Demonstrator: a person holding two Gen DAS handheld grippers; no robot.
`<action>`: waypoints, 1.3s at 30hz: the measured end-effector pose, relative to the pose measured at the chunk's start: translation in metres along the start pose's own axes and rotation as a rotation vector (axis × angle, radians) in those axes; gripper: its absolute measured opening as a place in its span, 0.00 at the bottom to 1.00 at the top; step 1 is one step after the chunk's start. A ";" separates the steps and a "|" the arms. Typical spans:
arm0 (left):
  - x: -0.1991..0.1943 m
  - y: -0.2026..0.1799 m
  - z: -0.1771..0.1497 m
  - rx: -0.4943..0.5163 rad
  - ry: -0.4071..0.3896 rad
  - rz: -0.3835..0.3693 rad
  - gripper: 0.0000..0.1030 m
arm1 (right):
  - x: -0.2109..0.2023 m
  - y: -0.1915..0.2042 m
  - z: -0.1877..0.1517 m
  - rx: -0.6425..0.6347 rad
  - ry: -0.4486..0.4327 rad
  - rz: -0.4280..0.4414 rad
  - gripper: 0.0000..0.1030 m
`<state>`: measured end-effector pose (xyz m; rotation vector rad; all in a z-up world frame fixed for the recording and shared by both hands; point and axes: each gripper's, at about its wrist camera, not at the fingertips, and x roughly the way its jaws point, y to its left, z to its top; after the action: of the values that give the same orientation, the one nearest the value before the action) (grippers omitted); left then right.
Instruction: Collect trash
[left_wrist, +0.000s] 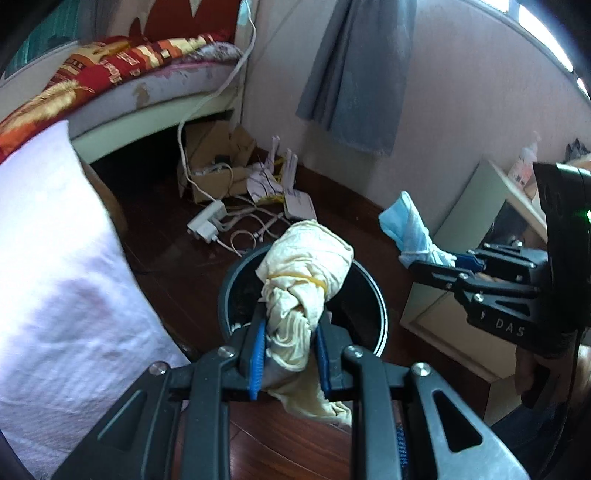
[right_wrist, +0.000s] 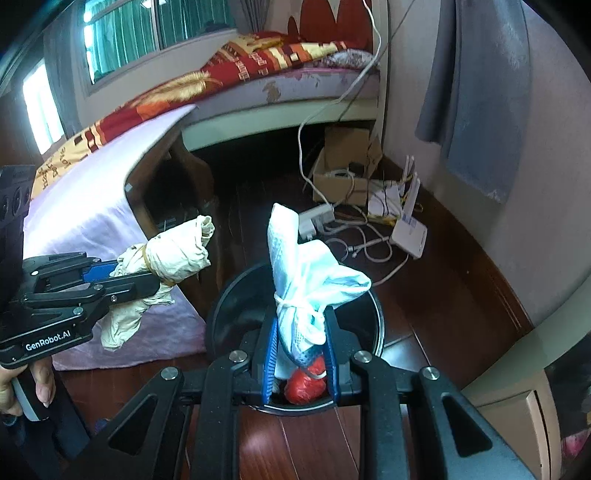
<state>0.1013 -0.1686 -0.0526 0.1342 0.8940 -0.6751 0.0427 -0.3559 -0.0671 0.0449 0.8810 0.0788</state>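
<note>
My left gripper (left_wrist: 290, 334) is shut on a cream cloth bundle (left_wrist: 306, 258) tied with a yellow rubber band, held just above the round black trash bin (left_wrist: 378, 306). My right gripper (right_wrist: 301, 338) is shut on a light blue face-mask bundle (right_wrist: 303, 266) tied with white string, also over the bin (right_wrist: 221, 306). A red crumpled piece (right_wrist: 306, 387) lies inside the bin below the right fingers. Each gripper appears in the other's view: the right gripper (left_wrist: 436, 260) with the blue bundle (left_wrist: 406, 225), the left gripper (right_wrist: 122, 277) with the cream bundle (right_wrist: 177, 247).
A white-covered table (left_wrist: 48, 258) stands left of the bin. A bed (right_wrist: 258, 66) with a red patterned blanket lies behind. A cardboard box (left_wrist: 214, 170), power strip (left_wrist: 207, 221), cables and a white router (right_wrist: 408, 229) sit on the dark wood floor. A pale cabinet (left_wrist: 461, 221) stands right.
</note>
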 end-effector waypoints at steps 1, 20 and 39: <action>0.005 0.000 -0.002 -0.002 0.012 -0.003 0.24 | 0.005 -0.002 -0.002 0.001 0.014 0.003 0.23; 0.073 0.024 -0.020 -0.100 0.083 -0.032 0.86 | 0.115 0.005 -0.024 -0.146 0.224 0.026 0.28; 0.035 0.038 -0.039 -0.122 0.024 0.208 1.00 | 0.075 0.006 -0.020 -0.009 0.104 -0.065 1.00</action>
<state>0.1123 -0.1410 -0.1101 0.1247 0.9275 -0.4251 0.0745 -0.3433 -0.1365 0.0033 0.9857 0.0247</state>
